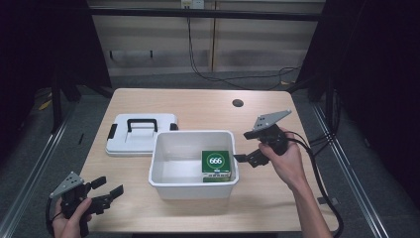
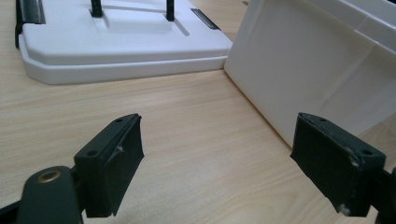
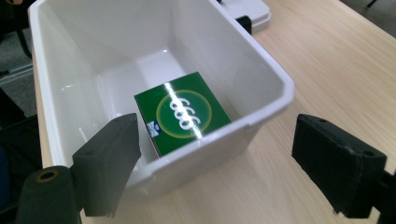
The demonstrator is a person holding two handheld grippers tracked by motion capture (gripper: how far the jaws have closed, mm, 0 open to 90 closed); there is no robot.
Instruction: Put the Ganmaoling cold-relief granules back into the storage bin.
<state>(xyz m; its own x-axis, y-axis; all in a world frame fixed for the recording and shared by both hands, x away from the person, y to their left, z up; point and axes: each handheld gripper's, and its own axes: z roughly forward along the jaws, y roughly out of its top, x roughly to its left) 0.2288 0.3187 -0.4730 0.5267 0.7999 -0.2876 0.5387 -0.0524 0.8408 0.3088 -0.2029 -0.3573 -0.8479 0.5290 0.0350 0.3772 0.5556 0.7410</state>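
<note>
Both jaws of the right hand-held gripper stood apart, empty, beside the white bin; the green box lay inside, just ahead.

Both matte black handheld grippers, left gripper and right gripper, carry a grey three-cornered plate on top and trail a black cable; their blocky jaws show small screw holes, scuffed edges, and a brass-coloured rivet
</note>
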